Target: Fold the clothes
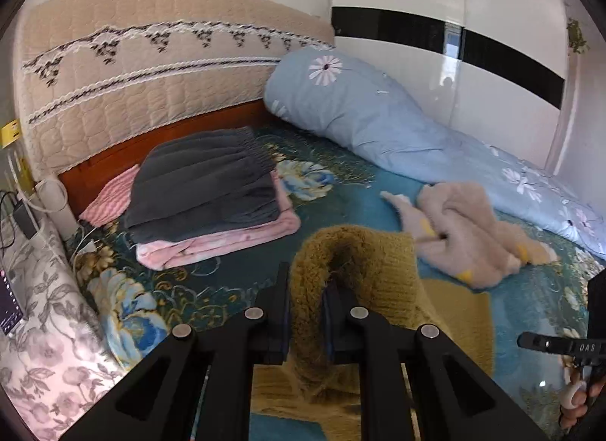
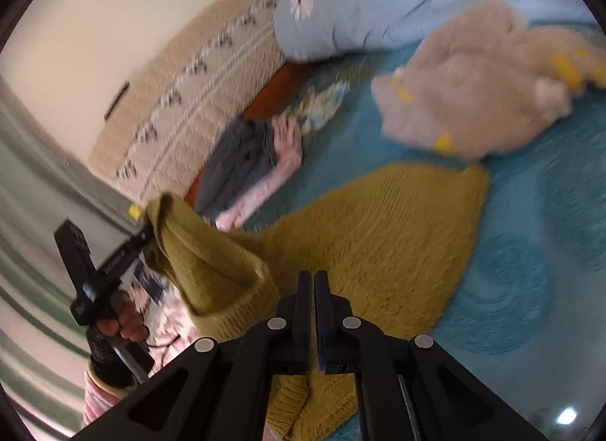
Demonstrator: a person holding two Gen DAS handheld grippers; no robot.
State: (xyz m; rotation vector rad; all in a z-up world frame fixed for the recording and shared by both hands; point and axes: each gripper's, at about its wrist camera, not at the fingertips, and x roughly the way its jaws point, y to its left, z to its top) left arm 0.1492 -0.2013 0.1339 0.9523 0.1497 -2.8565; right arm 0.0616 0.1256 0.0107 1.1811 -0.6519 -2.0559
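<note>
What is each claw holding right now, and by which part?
The left claw pinches a bunched edge of the mustard sweater. The right claw is shut over the sweater; whether it grips any fabric cannot be told.

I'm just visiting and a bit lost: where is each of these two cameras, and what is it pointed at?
Left wrist: on the left gripper, facing the headboard; its fingers clamp the mustard sweater; the person's other hand shows at the right edge.
Right wrist: on the right gripper, shut, looking over the sweater; the left hand shows.
Shared: sweater, folded pile, beige fleece, blue duvet.
</note>
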